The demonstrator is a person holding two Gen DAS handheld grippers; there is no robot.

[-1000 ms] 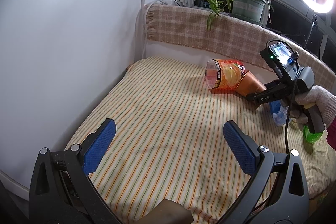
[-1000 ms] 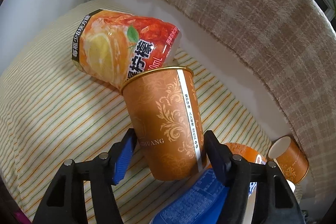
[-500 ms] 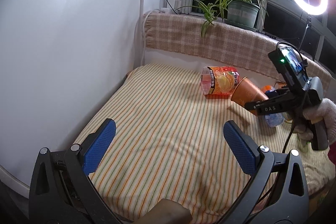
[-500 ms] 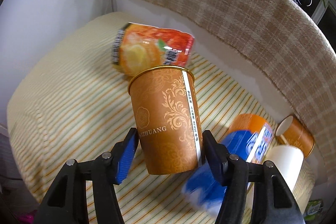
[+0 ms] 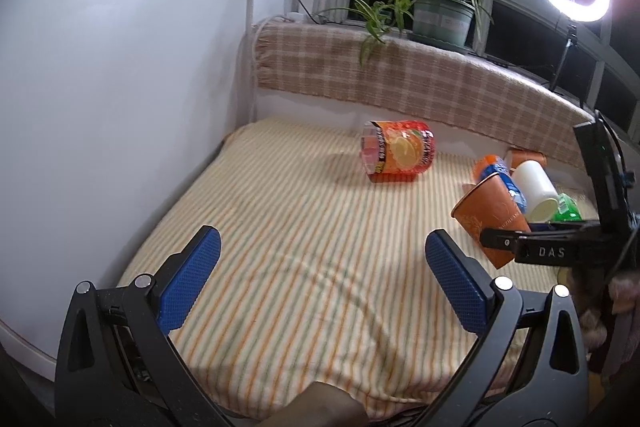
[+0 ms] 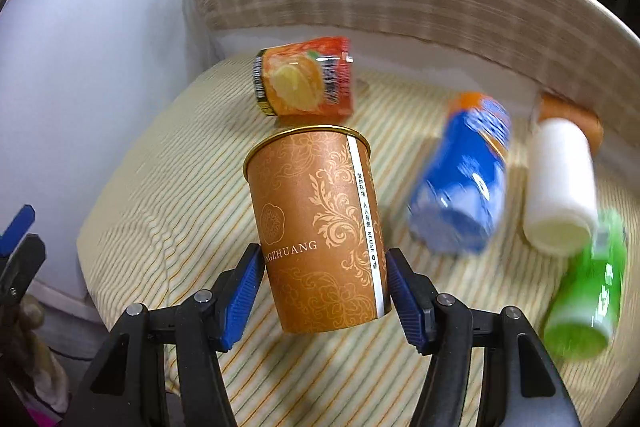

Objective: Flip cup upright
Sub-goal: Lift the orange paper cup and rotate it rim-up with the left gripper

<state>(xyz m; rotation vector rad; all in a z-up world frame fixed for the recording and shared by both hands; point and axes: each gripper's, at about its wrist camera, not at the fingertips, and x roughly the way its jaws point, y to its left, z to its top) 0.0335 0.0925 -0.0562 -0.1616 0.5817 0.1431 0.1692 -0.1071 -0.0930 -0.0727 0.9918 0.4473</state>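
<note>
My right gripper (image 6: 322, 291) is shut on an orange paper cup (image 6: 320, 227) with gold scrollwork, holding it by its lower part above the striped cloth (image 6: 160, 211). The cup's rim points away from the camera. In the left wrist view the same cup (image 5: 490, 217) hangs tilted at the right, rim up and to the left, in the right gripper (image 5: 504, 247). My left gripper (image 5: 320, 279) is open and empty over the near part of the cloth.
An orange drink carton (image 5: 396, 157) lies on its side at the back. A blue bottle (image 6: 460, 187), a white cup (image 6: 560, 187), a green bottle (image 6: 588, 287) and another orange cup (image 6: 576, 113) lie at the right. A checked backrest (image 5: 400, 83) bounds the far side, a white wall (image 5: 120, 67) the left.
My right gripper has lifted the orange cup away from the carton and pulled it back toward the near right. The view has widened. My left gripper has stayed open.
</note>
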